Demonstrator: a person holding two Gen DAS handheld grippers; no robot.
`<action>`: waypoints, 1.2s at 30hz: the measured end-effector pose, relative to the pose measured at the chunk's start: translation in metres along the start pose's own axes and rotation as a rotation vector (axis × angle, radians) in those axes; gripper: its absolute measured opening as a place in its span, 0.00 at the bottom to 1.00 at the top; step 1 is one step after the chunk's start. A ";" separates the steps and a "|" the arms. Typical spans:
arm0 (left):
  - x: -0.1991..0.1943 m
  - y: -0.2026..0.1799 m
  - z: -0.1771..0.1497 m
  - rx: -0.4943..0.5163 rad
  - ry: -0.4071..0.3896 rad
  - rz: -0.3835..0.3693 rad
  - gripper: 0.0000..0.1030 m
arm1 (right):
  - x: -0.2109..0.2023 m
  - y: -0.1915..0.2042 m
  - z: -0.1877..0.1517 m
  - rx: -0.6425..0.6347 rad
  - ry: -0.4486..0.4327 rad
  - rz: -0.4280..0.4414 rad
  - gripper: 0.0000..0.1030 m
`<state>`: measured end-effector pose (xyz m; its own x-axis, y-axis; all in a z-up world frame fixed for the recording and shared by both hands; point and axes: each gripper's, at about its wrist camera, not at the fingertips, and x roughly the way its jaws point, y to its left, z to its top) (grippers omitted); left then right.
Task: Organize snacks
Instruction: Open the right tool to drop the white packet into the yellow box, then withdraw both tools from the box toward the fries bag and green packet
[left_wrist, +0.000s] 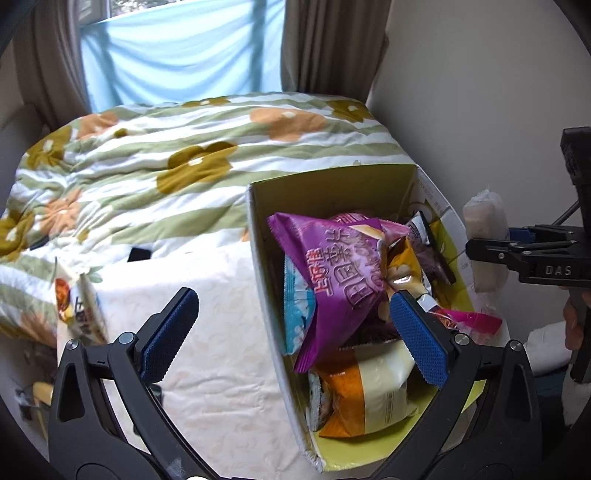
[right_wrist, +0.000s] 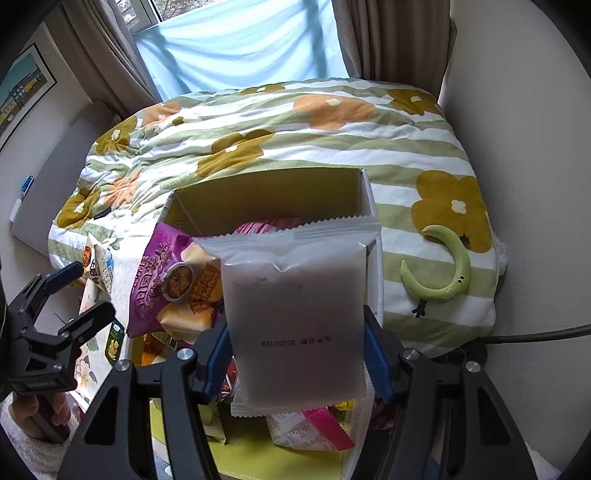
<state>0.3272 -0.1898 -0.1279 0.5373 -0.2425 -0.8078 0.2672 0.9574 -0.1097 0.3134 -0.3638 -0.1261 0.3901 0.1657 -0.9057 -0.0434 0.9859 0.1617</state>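
**Snacks nearly boxed, one frosted packet poised over the opening**

Snacks fill the cardboard box (right_wrist: 266, 195), the landmark for everything else; it sits on the foot of a bed with a flowered quilt (right_wrist: 332, 147). Inside the box, a purple chip bag (left_wrist: 332, 269) lies uppermost on its left side, with an orange-and-cream packet (left_wrist: 365, 391) nearer its front corner. Outside the box's left wall, a loose snack bag (left_wrist: 79, 314) still lies on a pale cloth.

Directly above the box's right half hangs a frosted packet (right_wrist: 295, 314), upright, its long axis running from the fingers toward the box's far wall. The right gripper (right_wrist: 295, 360) clamps it by its two side edges, fingers partly closed on it. In my judgement a release from there lands it inside.

The left gripper (left_wrist: 291, 336) stands over the box's left wall with its fingers spread wide and nothing between them; it is the nearer one to the loose snack bag.
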 end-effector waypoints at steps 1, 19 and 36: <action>-0.004 0.002 -0.003 -0.008 -0.004 -0.004 0.99 | 0.003 -0.001 0.000 0.000 0.007 0.005 0.57; -0.024 0.003 -0.021 0.031 -0.010 0.044 0.99 | -0.005 0.013 -0.036 0.002 -0.074 -0.039 0.98; -0.111 0.032 -0.029 0.019 -0.122 0.117 0.99 | -0.070 0.073 -0.048 -0.052 -0.251 -0.088 0.99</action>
<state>0.2529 -0.1272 -0.0586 0.6584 -0.1477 -0.7380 0.2113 0.9774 -0.0071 0.2389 -0.3019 -0.0697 0.6104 0.0742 -0.7886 -0.0439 0.9972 0.0599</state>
